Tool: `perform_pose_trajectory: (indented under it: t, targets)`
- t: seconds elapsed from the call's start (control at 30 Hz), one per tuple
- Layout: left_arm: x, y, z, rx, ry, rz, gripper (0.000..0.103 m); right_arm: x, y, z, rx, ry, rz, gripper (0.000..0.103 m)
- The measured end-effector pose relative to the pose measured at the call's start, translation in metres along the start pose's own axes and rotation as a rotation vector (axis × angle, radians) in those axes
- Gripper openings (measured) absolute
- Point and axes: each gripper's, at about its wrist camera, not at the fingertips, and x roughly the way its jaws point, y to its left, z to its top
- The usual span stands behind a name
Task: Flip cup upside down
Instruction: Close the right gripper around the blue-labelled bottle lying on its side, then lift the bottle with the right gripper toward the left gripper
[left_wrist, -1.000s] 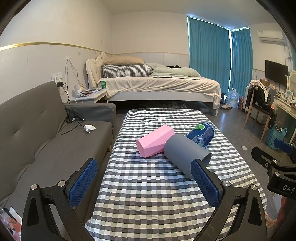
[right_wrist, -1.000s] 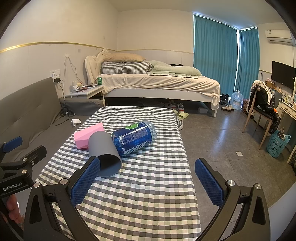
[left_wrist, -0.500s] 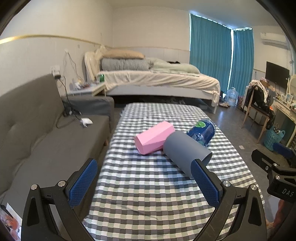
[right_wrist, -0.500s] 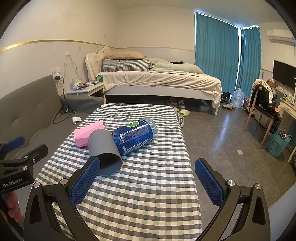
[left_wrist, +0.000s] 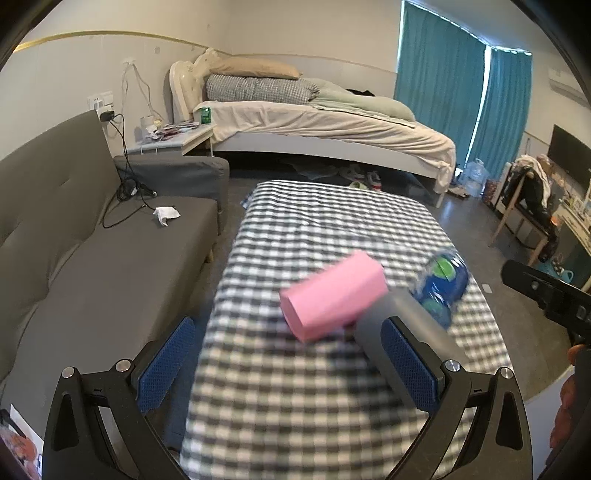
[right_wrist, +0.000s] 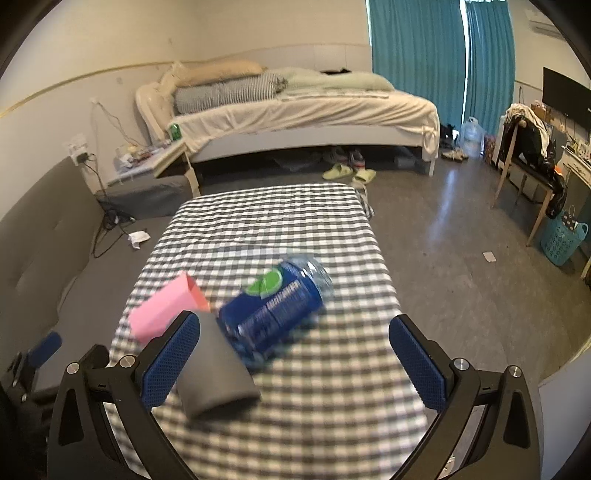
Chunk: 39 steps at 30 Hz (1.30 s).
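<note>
A grey cup (left_wrist: 417, 332) (right_wrist: 216, 373) lies on its side on the checked table (left_wrist: 295, 406) (right_wrist: 314, 424), its mouth toward the near edge. A pink faceted cup (left_wrist: 332, 295) (right_wrist: 166, 306) lies on its side to its left. My left gripper (left_wrist: 288, 365) stands open above the table's near part, its right pad in front of the grey cup. My right gripper (right_wrist: 295, 365) also stands open, its left pad beside the grey cup. Nothing sits between either pair of fingers.
A blue-labelled plastic bottle (left_wrist: 443, 288) (right_wrist: 273, 306) lies on its side against the grey cup. A grey sofa (left_wrist: 92, 258) runs along the table's left. A bed (right_wrist: 314, 114) stands behind, with a chair (right_wrist: 524, 147) and a blue basket (right_wrist: 563, 240) on the right.
Both grippers have moved forward and tipped down toward the cups, which now look larger and blurred. The right gripper has rolled slightly. Both stay open.
</note>
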Motion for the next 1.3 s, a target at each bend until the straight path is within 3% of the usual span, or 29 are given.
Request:
perform_pose_trajectory:
  t: [0.2, 0.43, 0.5, 0.7, 0.97, 1.3]
  targets:
    - [0.023, 0.005, 0.017, -0.008, 0.016, 0.049, 0.103, 0.056, 0.012, 0.023, 0.072, 0.154, -0.054, 0.103]
    - [0.046, 0.015, 0.023, -0.033, 0.067, 0.044, 0.103, 0.107, 0.007, 0.024, 0.159, 0.274, -0.079, 0.102]
    - [0.051, 0.017, 0.024, -0.039, 0.075, 0.058, 0.103, 0.118, 0.007, 0.025, 0.167, 0.295, -0.073, 0.096]
    - [0.059, 0.016, 0.021, -0.039, 0.101, 0.044, 0.103, 0.139, 0.004, 0.022, 0.199, 0.371, -0.05, 0.089]
    - [0.047, 0.005, 0.018, -0.022, 0.104, 0.039, 0.103, 0.128, -0.016, 0.022, 0.218, 0.377, 0.023, 0.084]
    - [0.009, -0.014, 0.008, 0.009, 0.053, 0.039, 0.103, 0.06, -0.047, -0.004, 0.175, 0.34, 0.065, 0.08]
